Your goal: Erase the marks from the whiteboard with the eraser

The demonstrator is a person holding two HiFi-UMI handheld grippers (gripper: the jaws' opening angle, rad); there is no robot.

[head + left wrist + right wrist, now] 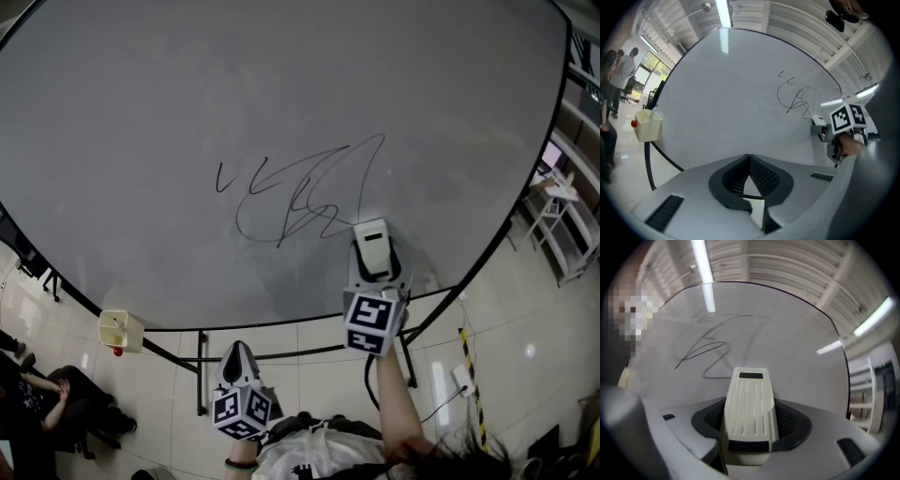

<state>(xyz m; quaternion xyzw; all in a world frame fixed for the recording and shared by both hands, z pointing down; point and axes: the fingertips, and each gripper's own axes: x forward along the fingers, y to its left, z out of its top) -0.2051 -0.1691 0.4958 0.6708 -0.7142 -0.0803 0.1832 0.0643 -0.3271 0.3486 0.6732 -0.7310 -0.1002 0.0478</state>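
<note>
The whiteboard fills most of the head view and bears a black scribble near its middle. My right gripper is shut on a white ribbed eraser, whose front end sits just below and right of the scribble's lower end. In the right gripper view the eraser points at the board, with the marks above and to its left. I cannot tell whether it touches the board. My left gripper hangs below the board's bottom edge, shut with nothing in it.
A cream box with a red knob hangs on the board's lower left rim. The black stand frame runs beneath the board. People sit at the lower left. White shelving stands at the right, and a cable and power strip lie on the tiled floor.
</note>
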